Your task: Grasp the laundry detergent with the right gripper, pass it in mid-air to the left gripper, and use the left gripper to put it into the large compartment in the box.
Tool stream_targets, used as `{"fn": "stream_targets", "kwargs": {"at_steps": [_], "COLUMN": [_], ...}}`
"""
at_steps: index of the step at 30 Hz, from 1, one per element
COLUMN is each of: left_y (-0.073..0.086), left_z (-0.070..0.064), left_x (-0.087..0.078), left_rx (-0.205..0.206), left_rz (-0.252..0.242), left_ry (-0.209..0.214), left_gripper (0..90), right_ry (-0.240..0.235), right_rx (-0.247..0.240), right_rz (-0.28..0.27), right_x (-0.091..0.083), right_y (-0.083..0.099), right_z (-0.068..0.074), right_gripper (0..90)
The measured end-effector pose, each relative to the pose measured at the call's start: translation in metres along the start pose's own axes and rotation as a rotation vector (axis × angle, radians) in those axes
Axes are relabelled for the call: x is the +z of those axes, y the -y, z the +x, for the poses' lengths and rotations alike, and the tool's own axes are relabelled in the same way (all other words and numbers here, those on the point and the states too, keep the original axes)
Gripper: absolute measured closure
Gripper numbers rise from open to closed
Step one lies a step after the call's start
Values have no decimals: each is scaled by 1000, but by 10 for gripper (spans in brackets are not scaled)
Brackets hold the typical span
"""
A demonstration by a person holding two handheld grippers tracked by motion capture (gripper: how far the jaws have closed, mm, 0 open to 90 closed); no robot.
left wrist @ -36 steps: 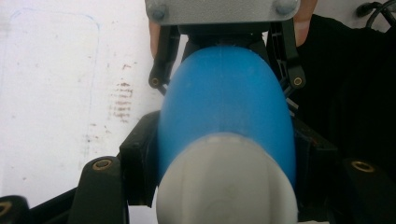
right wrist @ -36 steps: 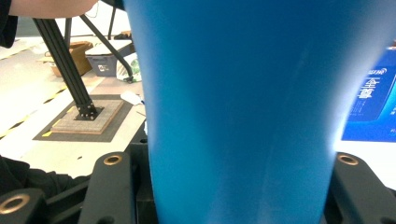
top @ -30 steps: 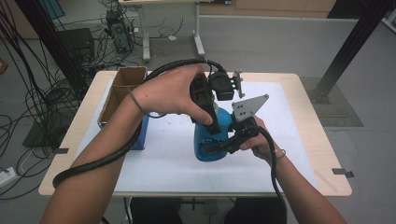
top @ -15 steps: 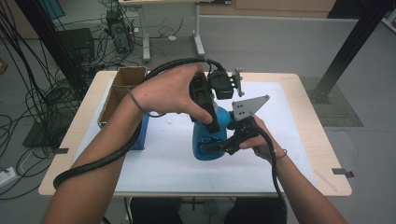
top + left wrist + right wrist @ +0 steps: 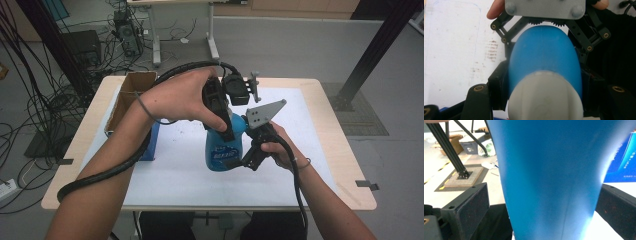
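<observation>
bottle (image 5: 222,150) upright on tabletop (image 5: 170,170) | our left tool (image 5: 227,131) pinches its neck, right tool (image 5: 240,161) clamps its body | smooth plastic, likely slippery, may dent; we'd grip the neck

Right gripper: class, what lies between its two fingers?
The blue bottle lies between the right gripper's fingers, as the right gripper view shows; the left gripper takes its white cap.
</observation>
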State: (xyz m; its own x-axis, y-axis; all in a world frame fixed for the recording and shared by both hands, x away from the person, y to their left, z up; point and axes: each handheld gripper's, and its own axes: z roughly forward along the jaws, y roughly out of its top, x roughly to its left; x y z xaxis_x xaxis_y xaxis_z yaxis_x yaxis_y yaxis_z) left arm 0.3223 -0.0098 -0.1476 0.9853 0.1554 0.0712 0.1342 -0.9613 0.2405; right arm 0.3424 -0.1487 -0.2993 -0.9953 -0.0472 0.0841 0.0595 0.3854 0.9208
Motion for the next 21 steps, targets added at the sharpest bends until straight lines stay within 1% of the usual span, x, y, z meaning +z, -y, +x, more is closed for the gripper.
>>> {"fn": "stream_targets", "kwargs": {"at_steps": [1, 2, 3, 5, 6, 9, 10, 12, 13, 16, 21], "left_y": [0, 1, 1, 2, 3, 5, 5, 7, 7, 11, 17], "left_z": [1, 1, 1, 2, 2, 4, 5, 6, 6, 9, 13], "left_x": [0, 1, 1, 2, 2, 1, 1, 1, 1, 0, 0], "left_rx": [1, -9, -5, -22, -22, -47, -57, -78, -88, -140, -206], "left_rz": [3, 2, 10, 7, 12, 13, 7, 20, 21, 23, 22], "left_ry": [1, 2, 1, -1, -2, -12, -19, -35, -43, -46, -54], "left_gripper": [380, 380, 380, 380, 380, 380, 380, 380, 380, 380, 380], "right_ry": [2, 7, 13, 11, 14, 23, 28, 32, 42, 65, 104], "right_rx": [3, 4, 2, 15, 22, 37, 39, 55, 59, 75, 111], "right_rz": [11, 23, 34, 51, 60, 81, 88, 109, 121, 143, 185], "right_x": [0, -1, -1, -3, -4, -8, -9, -12, -14, -20, -29], "right_y": [-1, -1, -1, -1, -1, -1, -1, -2, -2, -2, 2], "right_z": [0, 0, 0, -1, -1, -1, -2, -3, -3, -6, -13], "right_gripper": [13, 14, 14, 14, 15, 17, 17, 20, 20, 20, 22]}}
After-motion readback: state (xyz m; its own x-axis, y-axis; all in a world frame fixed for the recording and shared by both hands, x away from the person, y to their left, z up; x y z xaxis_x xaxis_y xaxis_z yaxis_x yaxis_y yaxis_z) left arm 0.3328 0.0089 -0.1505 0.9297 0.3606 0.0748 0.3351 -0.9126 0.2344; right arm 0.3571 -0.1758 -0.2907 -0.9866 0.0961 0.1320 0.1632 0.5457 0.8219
